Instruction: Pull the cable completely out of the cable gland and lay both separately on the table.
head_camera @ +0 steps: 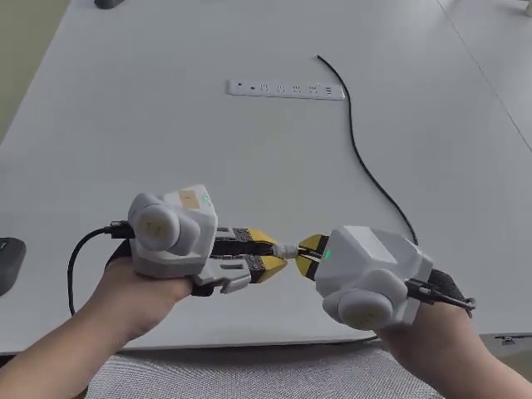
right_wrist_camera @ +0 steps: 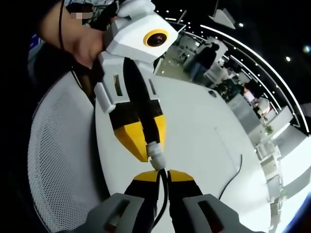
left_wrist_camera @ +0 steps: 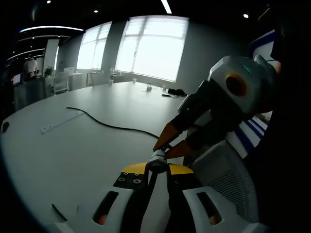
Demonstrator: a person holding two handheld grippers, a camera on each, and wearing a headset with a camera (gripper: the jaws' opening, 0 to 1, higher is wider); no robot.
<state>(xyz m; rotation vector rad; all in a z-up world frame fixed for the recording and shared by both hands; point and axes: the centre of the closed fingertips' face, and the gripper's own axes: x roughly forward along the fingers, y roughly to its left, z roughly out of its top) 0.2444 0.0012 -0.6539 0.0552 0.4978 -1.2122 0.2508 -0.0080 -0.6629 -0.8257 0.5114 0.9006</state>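
Note:
A small white cable gland [head_camera: 288, 248] hangs above the table's near edge between my two grippers, which meet tip to tip. My left gripper [head_camera: 278, 254] comes in from the left and is shut on the gland [left_wrist_camera: 157, 160], whose front end sticks out past the yellow fingertips [right_wrist_camera: 138, 138]. The black cable [right_wrist_camera: 164, 191] runs out of the gland [right_wrist_camera: 155, 153] and down between the jaws of my right gripper [right_wrist_camera: 163, 174], which is shut on it. In the head view the right gripper [head_camera: 306, 253] sits just right of the gland.
A white power strip [head_camera: 285, 89] lies at the back of the white table [head_camera: 166, 141], with a black cord [head_camera: 366, 162] running from it toward the right front. A dark object [head_camera: 8, 262] sits at the left edge. A mesh chair seat [head_camera: 249, 374] is below the table edge.

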